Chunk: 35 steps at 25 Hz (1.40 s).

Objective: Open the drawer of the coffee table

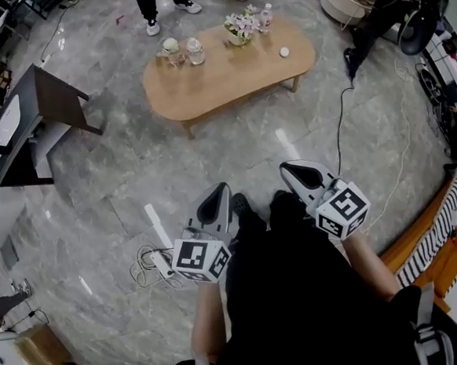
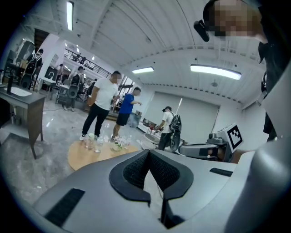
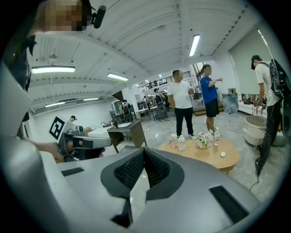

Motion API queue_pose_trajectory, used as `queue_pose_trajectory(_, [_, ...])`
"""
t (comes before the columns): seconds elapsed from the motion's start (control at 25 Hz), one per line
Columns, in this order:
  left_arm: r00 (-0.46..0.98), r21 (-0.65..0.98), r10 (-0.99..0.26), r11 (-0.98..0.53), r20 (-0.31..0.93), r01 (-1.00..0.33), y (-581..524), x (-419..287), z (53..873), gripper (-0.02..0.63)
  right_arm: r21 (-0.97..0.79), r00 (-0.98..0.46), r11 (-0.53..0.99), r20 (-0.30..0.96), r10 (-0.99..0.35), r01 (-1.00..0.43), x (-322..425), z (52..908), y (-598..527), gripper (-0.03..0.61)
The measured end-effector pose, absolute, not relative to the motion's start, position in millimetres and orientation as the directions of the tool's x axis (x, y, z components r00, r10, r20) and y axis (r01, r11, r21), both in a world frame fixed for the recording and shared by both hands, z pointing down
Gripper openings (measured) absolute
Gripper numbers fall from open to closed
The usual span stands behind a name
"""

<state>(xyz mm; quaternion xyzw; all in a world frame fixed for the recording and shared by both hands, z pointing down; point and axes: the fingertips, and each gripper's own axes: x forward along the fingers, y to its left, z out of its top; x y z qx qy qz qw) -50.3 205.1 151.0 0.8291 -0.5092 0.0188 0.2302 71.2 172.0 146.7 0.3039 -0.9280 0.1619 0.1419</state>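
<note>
The oval wooden coffee table (image 1: pixel 228 74) stands on the grey stone floor well ahead of me; no drawer front shows from here. On it are a small flower vase (image 1: pixel 241 27), two glass jars (image 1: pixel 194 51), a bottle (image 1: pixel 266 16) and a white ball (image 1: pixel 284 52). My left gripper (image 1: pixel 218 191) and right gripper (image 1: pixel 292 169) are held side by side in front of my body, both pointing toward the table and far short of it. Both are shut with nothing in them. The table (image 2: pixel 91 154) lies beyond the closed left gripper (image 2: pixel 148 154), and the table (image 3: pixel 207 154) beyond the closed right gripper (image 3: pixel 144 151).
A dark desk (image 1: pixel 35 122) stands at the left. A white power strip and cables (image 1: pixel 154 262) lie on the floor near my left gripper, and a black cable (image 1: pixel 339 126) runs at the right. People (image 1: pixel 152 10) stand beyond the table. Striped cloth on orange furniture (image 1: pixel 442 216) is at the right.
</note>
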Motion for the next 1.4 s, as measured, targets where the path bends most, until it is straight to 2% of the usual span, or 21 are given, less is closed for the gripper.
queue_pose_trajectory(0.28, [0.502, 0.423, -0.83, -0.375, 0.243, -0.825, 156.5, -46.4, 152.8, 0.011, -0.253, -0.721, 0.686, 0.392, -0.572, -0.682, 88.9, 159.3, 132.5, 0.011])
queue_pose_trajectory(0.56, [0.491, 0.387, -0.833, -0.377, 0.255, -0.841, 96.3, -30.7, 143.0, 0.011, -0.256, -0.754, 0.718, 0.352, -0.554, -0.647, 92.2, 153.6, 53.9, 0.011])
queue_pose_trajectory(0.76, [0.523, 0.337, -0.811, -0.431, 0.261, -0.837, 53.0, -1.2, 132.2, 0.011, -0.269, -0.8, 0.762, 0.327, -0.503, -0.589, 95.2, 150.7, -5.7, 0.011])
queue_pose_trajectory(0.88, [0.477, 0.3, -0.83, -0.394, 0.29, -0.869, 23.4, 7.1, 136.1, 0.011, -0.279, -0.828, 0.79, 0.324, -0.458, -0.546, 97.7, 156.6, -36.3, 0.011])
queue_pose_trajectory(1.12, [0.369, 0.335, -0.878, -0.264, 0.305, -0.904, -17.9, 7.5, 149.5, 0.011, -0.308, -0.879, 0.844, 0.342, -0.332, -0.439, 96.7, 178.8, -70.5, 0.011])
queue_pose_trajectory(1.4, [0.296, 0.354, -0.872, -0.155, 0.39, -0.922, -30.9, -8.3, 201.8, 0.011, -0.299, -0.884, 0.879, 0.403, -0.236, -0.371, 80.0, 233.4, -92.3, 0.011])
